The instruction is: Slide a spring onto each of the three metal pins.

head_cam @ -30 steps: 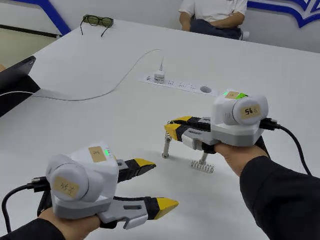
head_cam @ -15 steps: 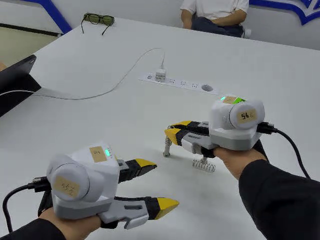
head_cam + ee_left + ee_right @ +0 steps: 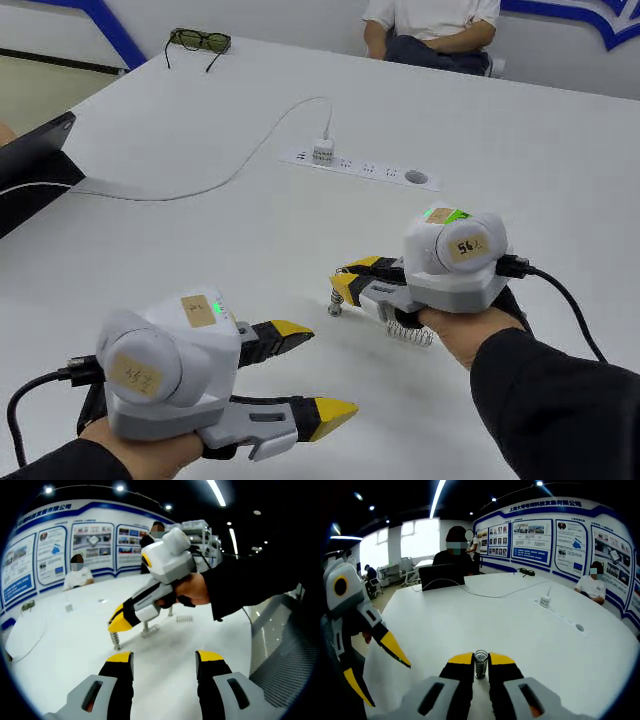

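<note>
Where my right gripper [image 3: 480,667] closes, a spring [image 3: 480,663] stands upright between the two yellow-tipped jaws. It is pinched from both sides, and its open top ring shows just above them. In the left gripper view this spring looks coiled round the near pin [image 3: 115,640], which stands on the white bench [image 3: 200,250] right under the right gripper's tip.

To the right of it a second pin [image 3: 144,625] stands upright with a second spring [image 3: 151,629] lying at its foot. Farther right a third pin [image 3: 170,611] stands near a third spring [image 3: 184,618], which lies flat on the bench. In the head view one loose spring lies on its side just beside my right hand [image 3: 465,335], partly tucked under the gripper body.

My left gripper [image 3: 322,369] is at the near left, low over the bench and well apart from the pins. Its jaws are spread wide with nothing between them, and they point toward the right gripper.

Farther back on the bench lies a white power strip [image 3: 355,168] with a plug [image 3: 322,152] in it, and a cable [image 3: 200,188] trails from there to the left. A pair of glasses [image 3: 197,41] rests near the far left corner. A dark screen [image 3: 30,160] leans at the left edge. A person [image 3: 430,30] sits at the far side of the bench.
</note>
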Tool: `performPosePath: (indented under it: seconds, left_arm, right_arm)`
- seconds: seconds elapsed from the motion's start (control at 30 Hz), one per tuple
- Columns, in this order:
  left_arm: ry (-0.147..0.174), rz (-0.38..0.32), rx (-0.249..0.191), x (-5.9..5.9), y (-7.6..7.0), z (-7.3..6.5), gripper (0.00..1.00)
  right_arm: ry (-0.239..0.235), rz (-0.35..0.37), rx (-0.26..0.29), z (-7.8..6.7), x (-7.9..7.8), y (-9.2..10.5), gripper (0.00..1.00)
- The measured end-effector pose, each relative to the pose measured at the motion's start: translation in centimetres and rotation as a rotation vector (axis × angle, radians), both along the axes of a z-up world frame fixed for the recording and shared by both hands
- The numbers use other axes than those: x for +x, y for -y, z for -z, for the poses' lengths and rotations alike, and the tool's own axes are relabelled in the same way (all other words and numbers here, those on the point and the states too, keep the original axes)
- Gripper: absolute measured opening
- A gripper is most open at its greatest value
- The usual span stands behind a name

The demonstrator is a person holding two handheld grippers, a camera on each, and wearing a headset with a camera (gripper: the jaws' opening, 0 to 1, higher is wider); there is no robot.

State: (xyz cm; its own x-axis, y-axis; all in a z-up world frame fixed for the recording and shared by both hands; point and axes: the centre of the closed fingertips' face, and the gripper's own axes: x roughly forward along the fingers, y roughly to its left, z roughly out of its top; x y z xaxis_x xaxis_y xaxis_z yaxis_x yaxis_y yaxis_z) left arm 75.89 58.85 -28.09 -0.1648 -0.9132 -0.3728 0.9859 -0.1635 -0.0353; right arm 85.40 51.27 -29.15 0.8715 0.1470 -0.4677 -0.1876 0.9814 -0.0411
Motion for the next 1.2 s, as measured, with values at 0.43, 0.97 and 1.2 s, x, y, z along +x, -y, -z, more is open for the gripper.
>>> performPosePath:
  seconds: [0.43, 0.97, 1.2]
  left_arm:
    - [-0.005, -0.007, 0.002, 0.1, -0.1, 0.1, 0.50]
    - [-0.009, -0.005, 0.000, 0.0, 0.0, 0.0, 0.50]
    - [-0.005, 0.002, 0.000, -0.1, 0.0, 0.0, 0.50]
  right_arm:
    - [-0.043, 0.009, -0.002, 1.3, -0.1, 0.1, 0.12]
    - [-0.058, 0.013, -0.010, 1.4, -1.1, 0.0, 0.14]
    - [-0.056, 0.022, -0.007, 1.2, -2.2, -0.1, 0.15]
